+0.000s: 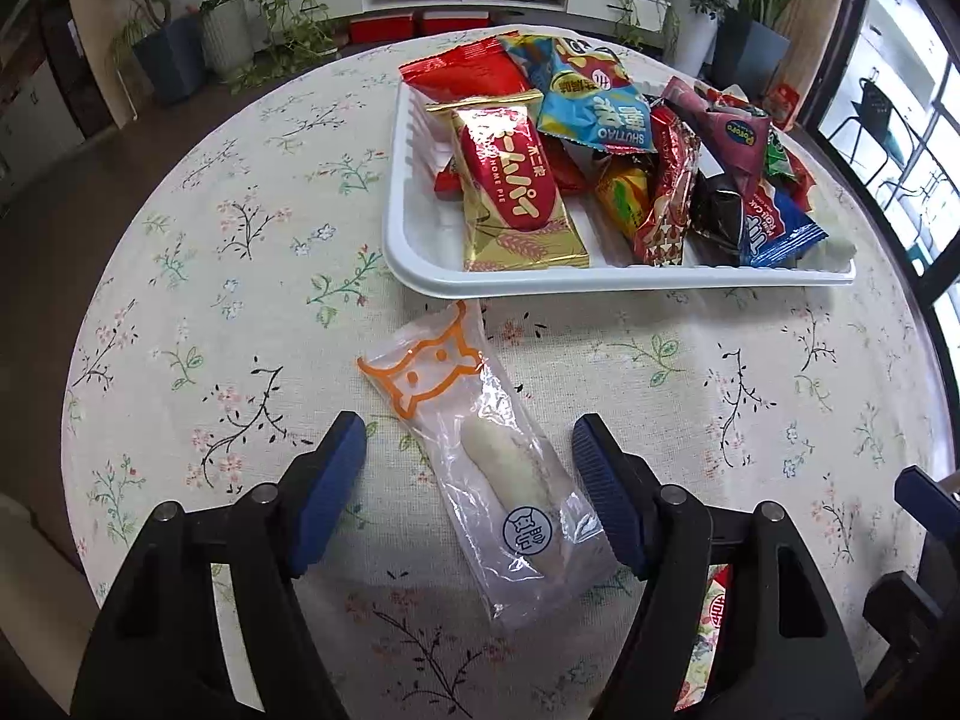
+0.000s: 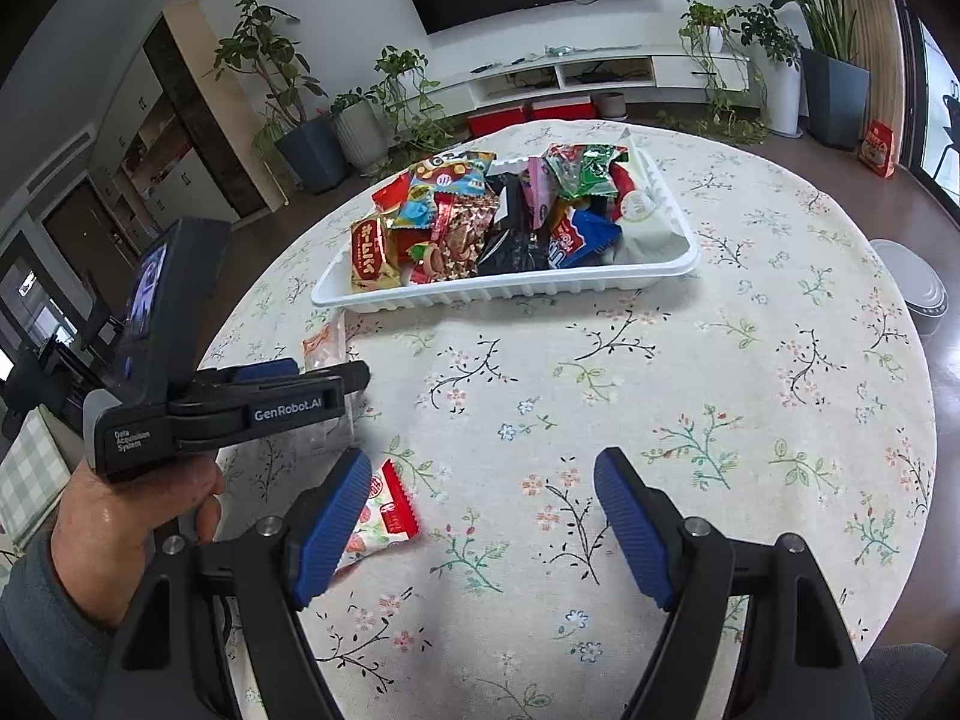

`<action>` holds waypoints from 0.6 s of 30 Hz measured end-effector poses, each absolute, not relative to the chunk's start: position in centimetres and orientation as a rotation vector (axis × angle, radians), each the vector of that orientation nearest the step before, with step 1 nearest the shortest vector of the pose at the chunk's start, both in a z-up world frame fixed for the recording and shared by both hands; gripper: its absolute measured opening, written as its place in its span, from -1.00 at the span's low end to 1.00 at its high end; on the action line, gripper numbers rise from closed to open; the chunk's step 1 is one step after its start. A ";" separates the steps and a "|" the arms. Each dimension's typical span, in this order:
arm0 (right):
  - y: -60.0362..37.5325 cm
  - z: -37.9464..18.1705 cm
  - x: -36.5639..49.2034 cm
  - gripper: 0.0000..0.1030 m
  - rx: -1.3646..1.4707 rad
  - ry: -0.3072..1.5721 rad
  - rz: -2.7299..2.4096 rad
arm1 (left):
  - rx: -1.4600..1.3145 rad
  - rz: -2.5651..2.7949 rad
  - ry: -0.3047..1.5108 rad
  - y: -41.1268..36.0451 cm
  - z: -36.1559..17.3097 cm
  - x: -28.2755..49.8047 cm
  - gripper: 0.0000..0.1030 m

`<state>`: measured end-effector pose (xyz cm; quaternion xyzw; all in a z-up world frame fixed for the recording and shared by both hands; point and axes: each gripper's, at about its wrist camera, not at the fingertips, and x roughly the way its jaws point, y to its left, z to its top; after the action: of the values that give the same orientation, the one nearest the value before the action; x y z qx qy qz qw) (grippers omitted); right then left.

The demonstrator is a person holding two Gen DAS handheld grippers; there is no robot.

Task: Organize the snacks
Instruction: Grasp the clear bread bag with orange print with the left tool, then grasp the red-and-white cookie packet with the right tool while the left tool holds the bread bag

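Observation:
A clear wrapper with an orange cat outline and a white snack inside (image 1: 480, 456) lies on the floral tablecloth, just in front of a white tray (image 1: 600, 285) piled with several snack packets. My left gripper (image 1: 468, 450) is open, its blue pads on either side of the wrapper, apart from it. In the right wrist view the left gripper (image 2: 324, 369) shows from the side over that wrapper (image 2: 324, 345). My right gripper (image 2: 483, 501) is open and empty above the cloth. A small red-and-white strawberry packet (image 2: 384, 519) lies by its left pad; it also shows in the left wrist view (image 1: 711, 630).
The tray (image 2: 510, 297) sits at the far middle of the round table. The table edge curves close on the left and right. Potted plants, a low white TV shelf and red boxes stand beyond. A white stack of bowls (image 2: 912, 282) sits off the table's right edge.

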<state>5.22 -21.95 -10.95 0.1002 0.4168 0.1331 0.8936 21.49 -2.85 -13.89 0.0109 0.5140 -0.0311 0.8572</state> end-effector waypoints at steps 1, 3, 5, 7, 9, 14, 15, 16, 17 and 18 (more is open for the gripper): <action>-21.9 -11.0 5.2 0.54 0.204 0.861 0.277 | 0.029 -0.072 1.074 -2.8 -13.8 21.4 0.13; -21.6 -11.1 5.0 0.54 0.182 0.856 0.276 | 0.033 -0.087 1.070 -2.7 -13.6 21.1 -0.15; -21.3 -11.1 4.9 0.54 0.170 0.856 0.280 | 0.045 -0.108 1.068 -2.6 -13.5 20.8 -0.35; -21.1 -11.2 4.8 0.54 0.173 0.862 0.295 | 0.059 -0.137 1.066 -2.7 -13.3 20.2 -0.41; -20.7 -11.2 4.6 0.54 0.164 0.862 0.302 | 0.077 -0.169 1.063 -3.1 -13.2 19.7 -0.45; -20.0 -11.4 3.9 0.54 0.155 0.887 0.312 | 0.106 -0.226 1.068 -3.0 -13.0 18.6 -0.52; -19.8 -11.5 3.7 0.54 0.154 0.896 0.317 | 0.102 -0.232 1.067 -2.6 -12.9 18.3 -0.53; -19.4 -11.6 3.5 0.54 0.154 0.903 0.322 | 0.097 -0.233 1.061 -2.2 -12.7 17.9 -0.53; -19.1 -11.7 3.3 0.54 0.154 0.913 0.327 | 0.076 -0.234 1.054 -1.6 -12.4 17.5 -0.53; -18.6 -11.8 3.2 0.54 0.154 0.926 0.334 | 0.049 -0.237 1.049 -1.0 -12.2 17.1 -0.53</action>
<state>3.19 -18.64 -11.81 0.0741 0.4440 0.1602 0.8785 17.10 -0.99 -12.17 0.0232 0.4996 -0.1129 0.8586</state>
